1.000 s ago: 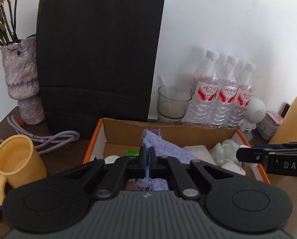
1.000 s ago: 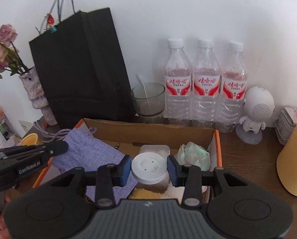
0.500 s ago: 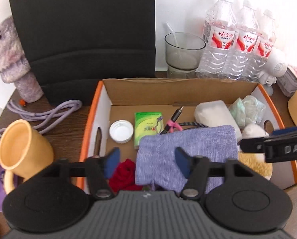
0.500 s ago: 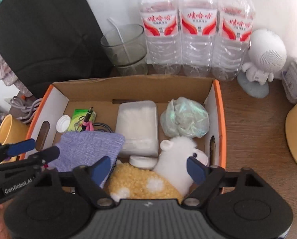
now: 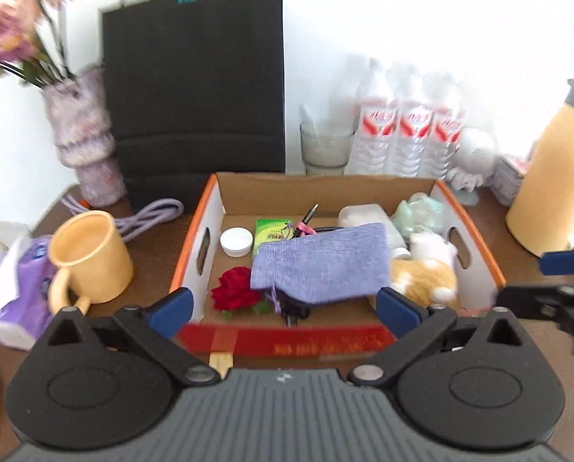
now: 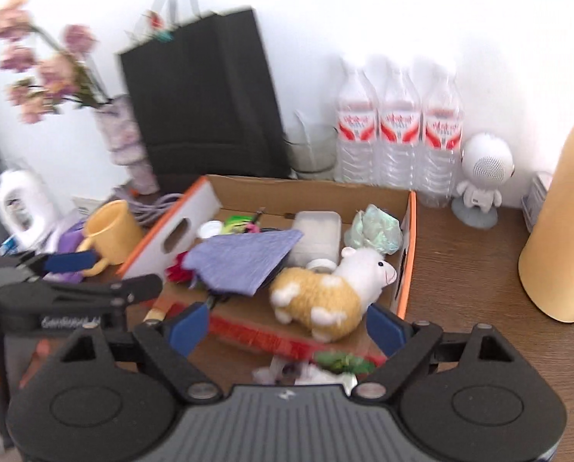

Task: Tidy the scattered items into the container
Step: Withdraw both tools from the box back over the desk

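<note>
A black paper bag (image 5: 194, 88) is being stood against the white wall, with a vase of pink flowers (image 5: 83, 142) being kept just beside it on the left. Three water bottles (image 6: 398, 138) are being lined up along the wall, flanked by a clear glass (image 5: 325, 148) on one side and a small white robot figure (image 6: 483, 177) on the other. A tall yellow flask (image 5: 548, 177) is being shown upright on the counter (image 6: 468, 292) at the right. A yellow mug (image 5: 90, 258) is being seen near a purple tissue pack (image 5: 14, 288), and a lilac cable (image 5: 148, 215) is being left coiled behind the mug.
</note>
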Available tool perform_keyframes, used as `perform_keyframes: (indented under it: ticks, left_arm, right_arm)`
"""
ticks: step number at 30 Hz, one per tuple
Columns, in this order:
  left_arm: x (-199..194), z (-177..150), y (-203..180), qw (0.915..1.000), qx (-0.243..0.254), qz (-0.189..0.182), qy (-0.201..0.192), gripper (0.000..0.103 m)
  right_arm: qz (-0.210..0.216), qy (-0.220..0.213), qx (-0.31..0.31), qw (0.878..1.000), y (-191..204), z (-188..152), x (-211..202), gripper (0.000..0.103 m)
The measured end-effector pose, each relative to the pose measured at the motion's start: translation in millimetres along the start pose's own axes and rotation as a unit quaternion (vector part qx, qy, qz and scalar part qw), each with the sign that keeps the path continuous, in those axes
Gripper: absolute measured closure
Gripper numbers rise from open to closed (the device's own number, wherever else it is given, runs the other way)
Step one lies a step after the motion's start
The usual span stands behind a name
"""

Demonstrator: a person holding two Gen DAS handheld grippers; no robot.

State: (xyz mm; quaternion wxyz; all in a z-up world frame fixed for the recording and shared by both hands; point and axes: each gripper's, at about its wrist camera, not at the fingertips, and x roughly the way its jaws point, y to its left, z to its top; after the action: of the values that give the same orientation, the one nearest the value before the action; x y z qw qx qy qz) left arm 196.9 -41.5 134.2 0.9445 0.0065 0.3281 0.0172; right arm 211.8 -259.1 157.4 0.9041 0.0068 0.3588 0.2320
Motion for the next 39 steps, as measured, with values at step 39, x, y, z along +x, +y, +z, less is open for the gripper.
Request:
perform_keyframes:
  ticks: [39]
  left_arm:
    - [-151.5, -191.1, -39.8, 0.9944, 0.008, 0.03, -0.101, 0.0]
  right_arm:
    - [-0.102, -0.107, -0.067, 0.987, -70.0, -302.4, -191.3, 0.0]
